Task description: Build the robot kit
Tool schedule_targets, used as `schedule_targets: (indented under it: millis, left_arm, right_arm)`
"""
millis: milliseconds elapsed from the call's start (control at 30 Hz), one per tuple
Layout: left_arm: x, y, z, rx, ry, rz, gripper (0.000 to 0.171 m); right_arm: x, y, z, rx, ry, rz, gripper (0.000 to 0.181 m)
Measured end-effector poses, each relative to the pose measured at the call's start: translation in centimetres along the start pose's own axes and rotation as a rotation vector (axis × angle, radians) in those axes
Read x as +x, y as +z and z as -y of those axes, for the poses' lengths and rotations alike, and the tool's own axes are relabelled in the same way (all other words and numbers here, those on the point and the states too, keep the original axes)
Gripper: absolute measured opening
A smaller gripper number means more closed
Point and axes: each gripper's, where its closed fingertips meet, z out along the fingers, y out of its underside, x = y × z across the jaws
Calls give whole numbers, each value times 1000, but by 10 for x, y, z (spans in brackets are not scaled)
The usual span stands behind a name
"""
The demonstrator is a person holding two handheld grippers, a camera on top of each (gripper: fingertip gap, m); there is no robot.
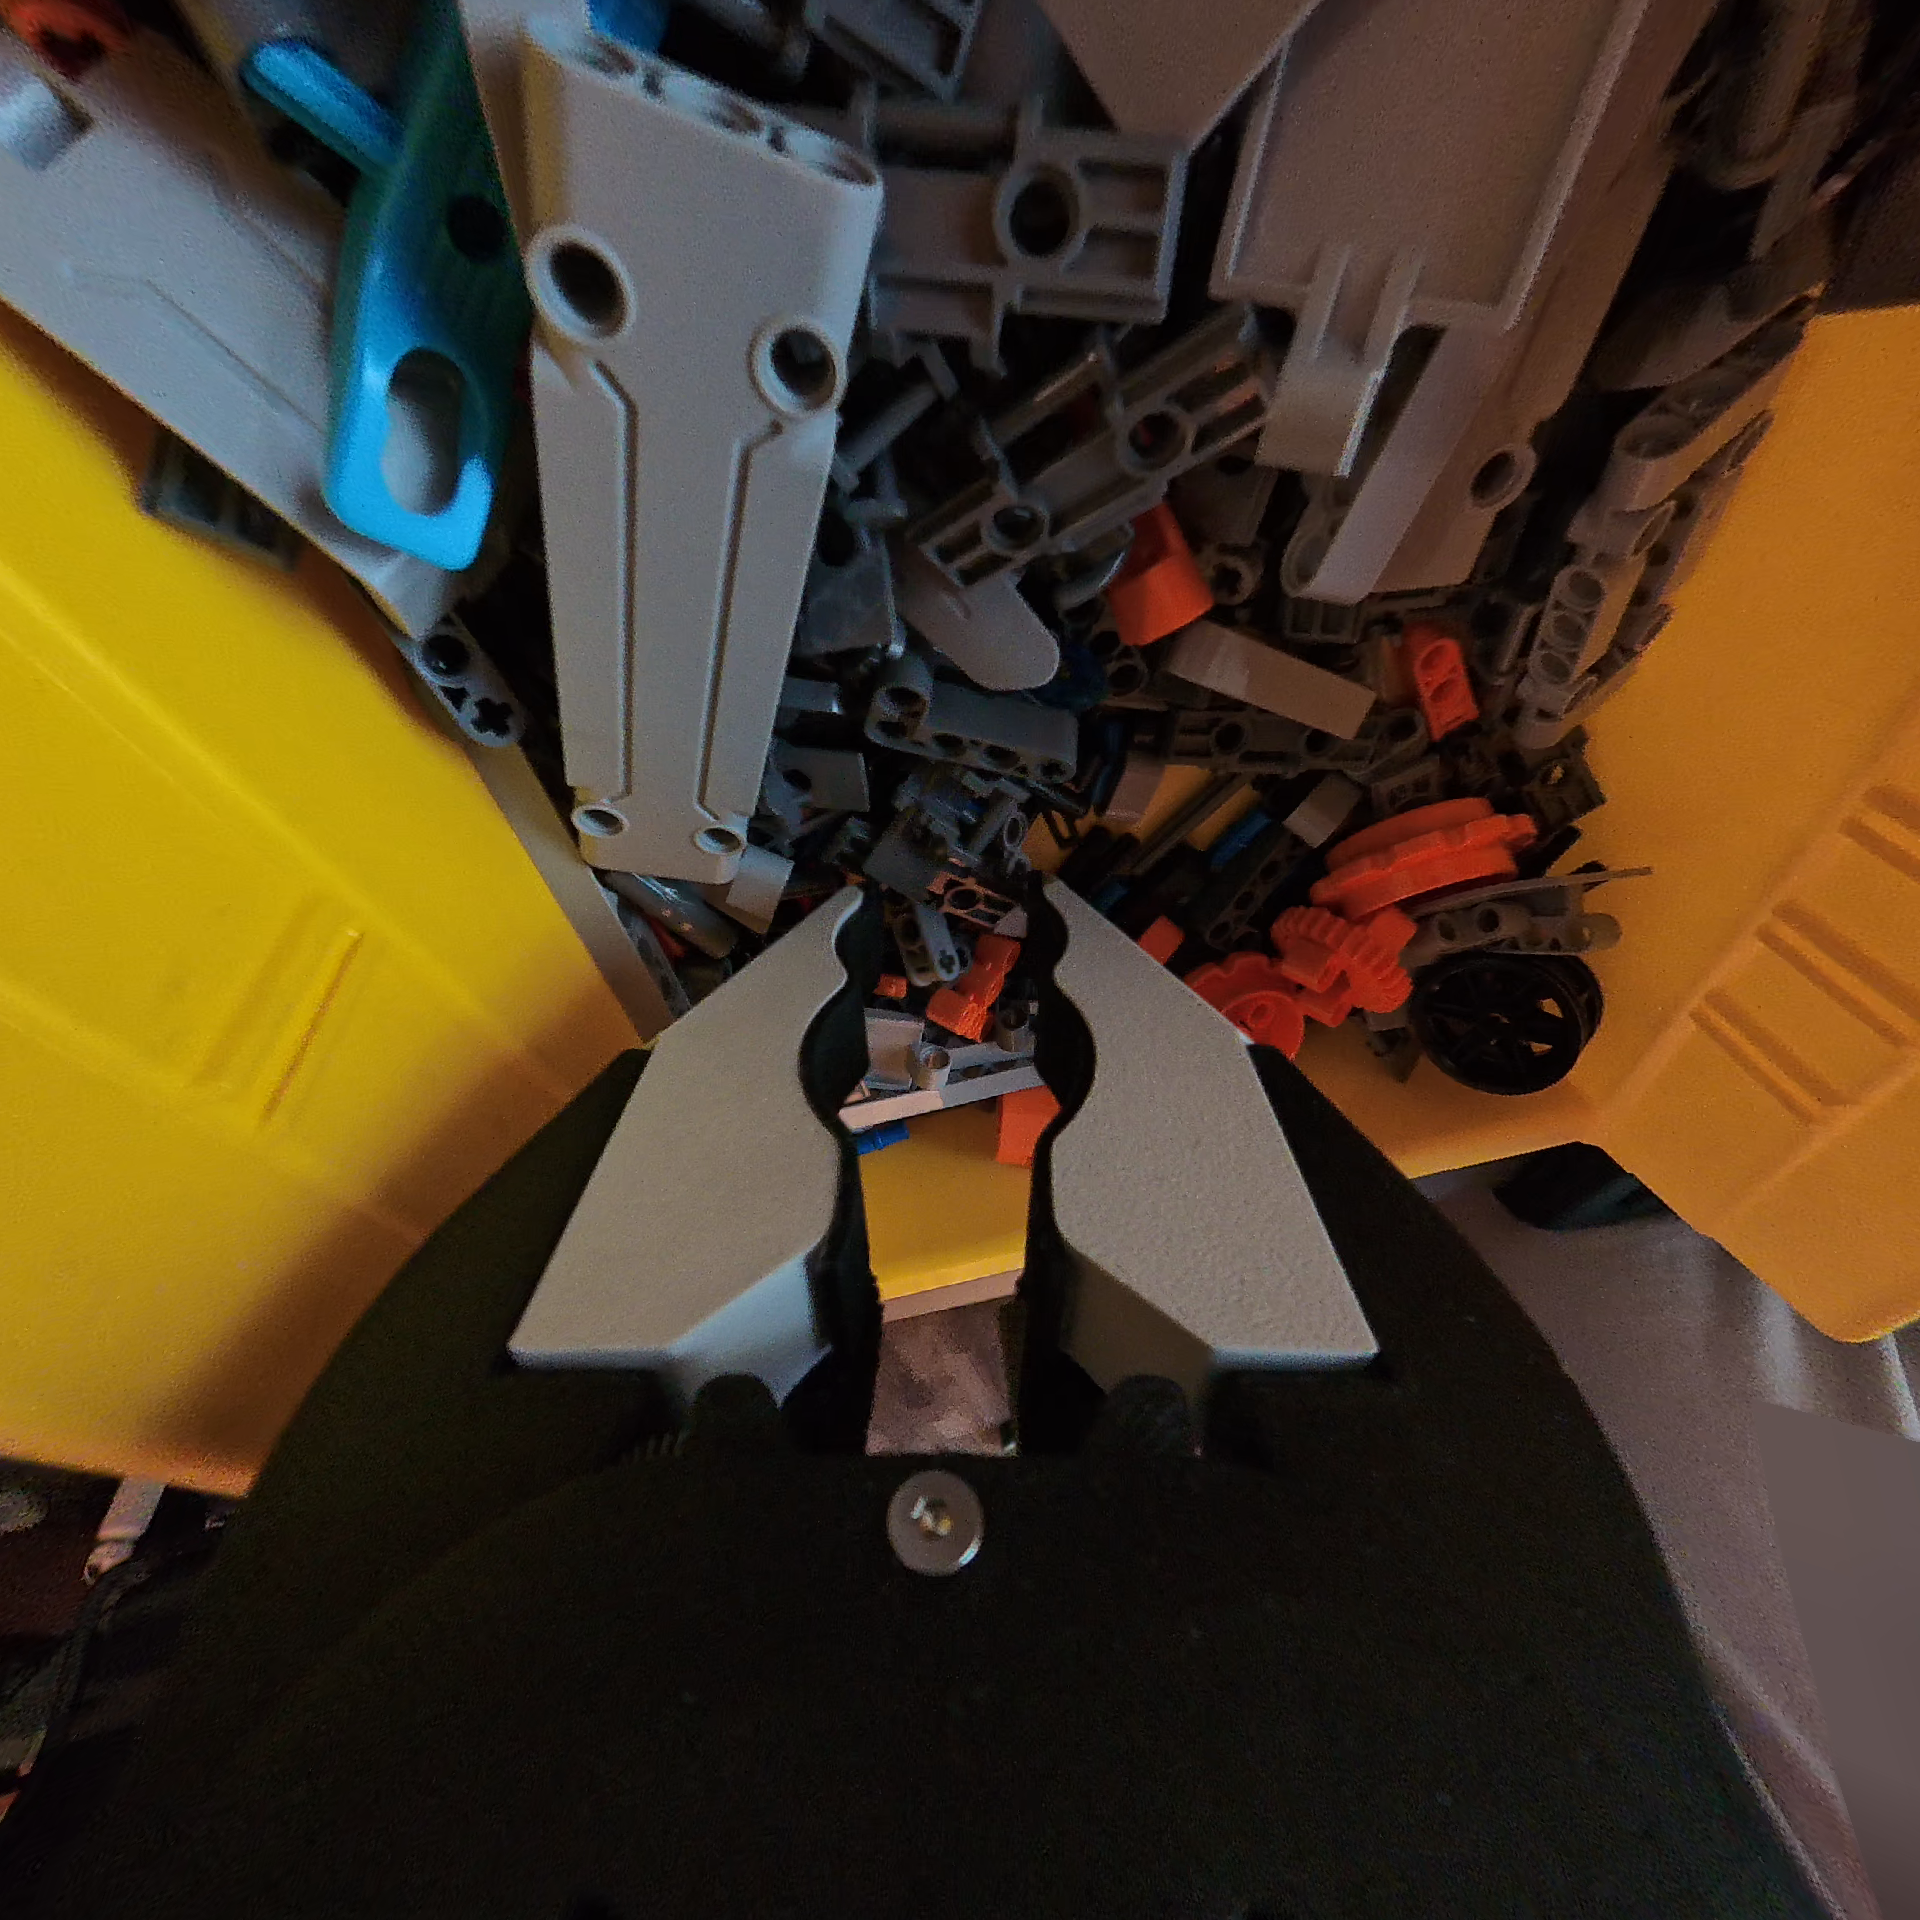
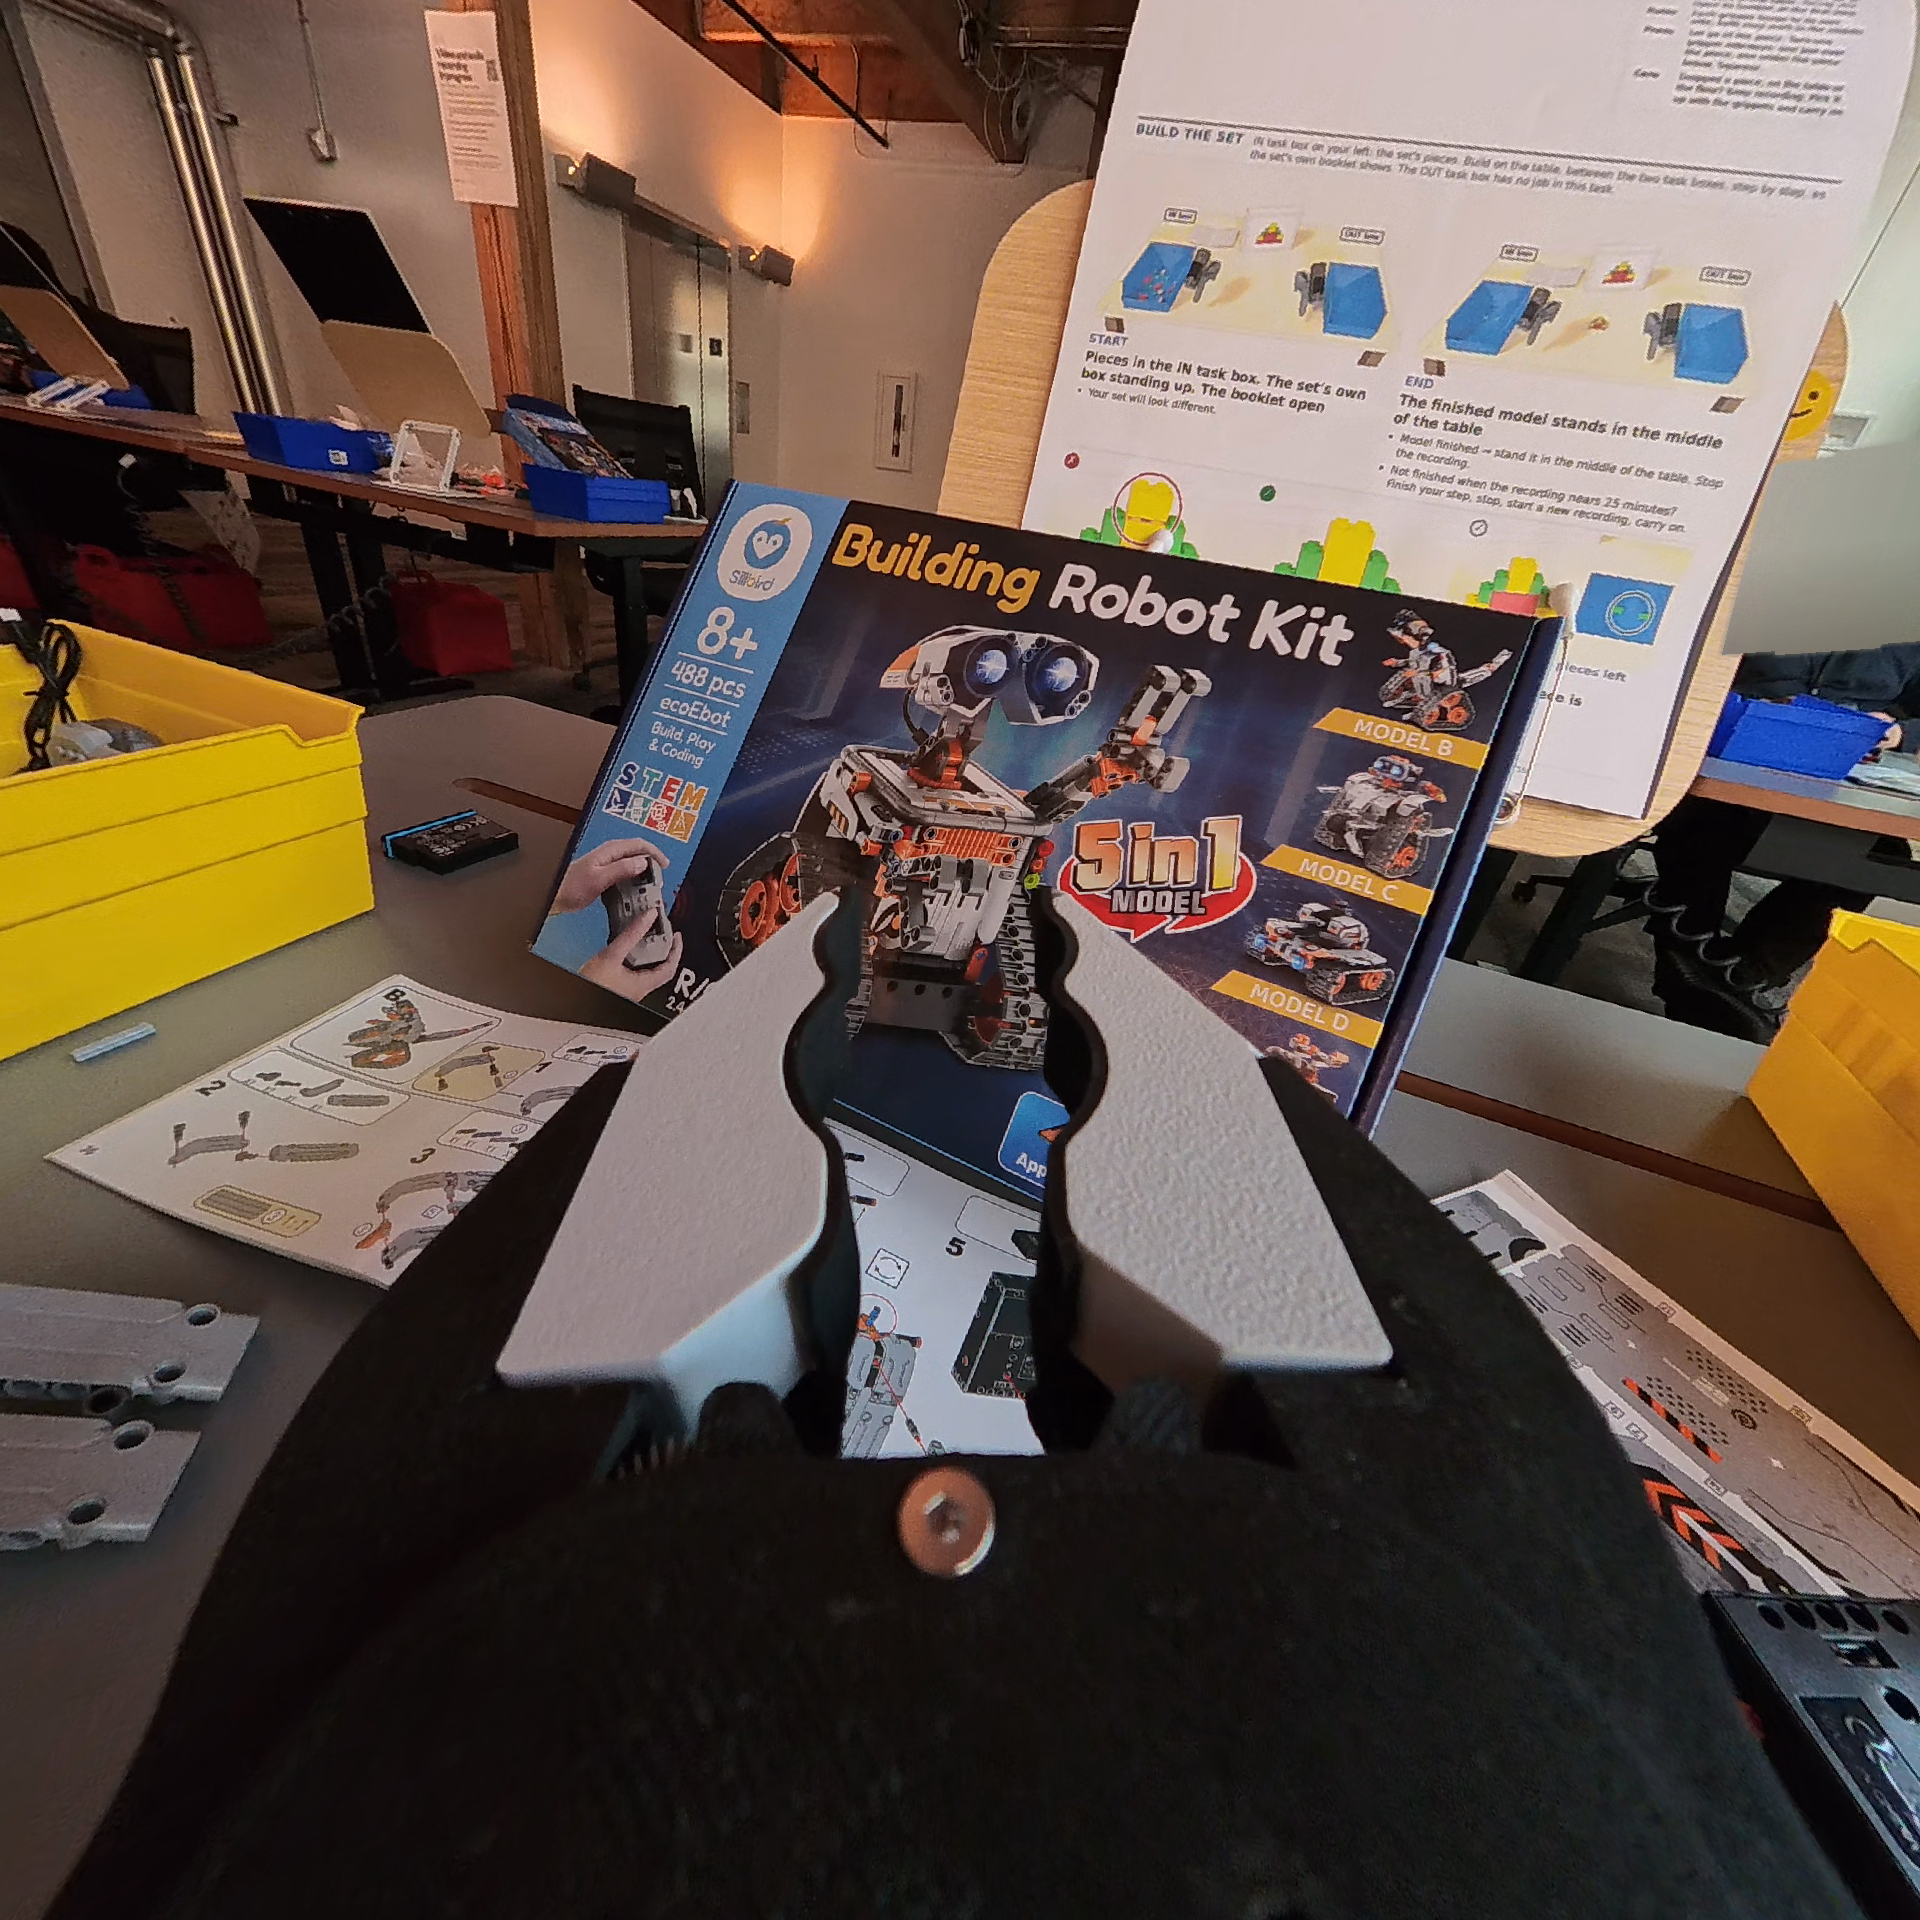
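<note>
My left gripper [image 1: 948, 904] is open and empty, held over a yellow bin [image 1: 239, 883] full of small building pieces. Its tips hang just above grey beams and orange connectors [image 1: 971, 997]. A long light grey panel [image 1: 675, 520] lies left of the tips, a blue slotted piece [image 1: 416, 416] beyond it, orange gears [image 1: 1340, 956] and a black wheel [image 1: 1507, 1013] to the right. My right gripper [image 2: 940, 914] is open and empty, held above the table in front of the upright kit box [image 2: 1039, 810], over an open instruction booklet [image 2: 343, 1132].
Two grey panels [image 2: 104, 1392] lie on the table at the left. A yellow bin [image 2: 177, 831] stands left, another yellow bin [image 2: 1849, 1091] right. A small black block [image 2: 452, 836], a blue pin [image 2: 114, 1042], a sticker sheet [image 2: 1662, 1382] and a propped instruction sheet [image 2: 1455, 364] are around. The left gripper's tips are roughly 50 cm from the right gripper's. My left tips are roughly 10 cm from the black wheel [image 1: 1507, 1013].
</note>
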Motion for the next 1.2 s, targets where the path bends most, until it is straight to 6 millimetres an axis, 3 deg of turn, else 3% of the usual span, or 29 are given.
schedule_targets:
  millis: [200, 267, 633, 733, 833, 933, 1100, 1200]
  left_arm:
    - [2, -6, 7, 40, 3, -3, 23]
    - [5, -10, 13, 79, 15, -20, 15]
    - [2, -33, 50, 283, 7, -18, 15]
    - [2, -34, 50, 293, -12, -36, 19]
    - [3, -42, 49, 331, -19, -21, 40]
    - [4, -53, 41, 362, -19, -3, 33]
    - [3, -22, 1, 124, -30, -22, 23]
    - [-5, -11, 13, 95, -22, -3, 11]
  right_arm:
    - [-1, 1, -1, -7, 0, 6, 31]
    - [-2, 1, -2, -10, -1, 8, 31]
    - [-3, 1, -2, -15, 0, 17, 31]
    - [-3, 1, -3, -18, -2, 18, 31]
    - [-4, 1, -4, -24, 0, 21, 31]
    - [-5, 2, -5, -29, 0, 26, 31]
    - [-6, 2, -5, -32, -4, 29, 31]
    - [-6, 2, -6, -35, -8, 29, 31]
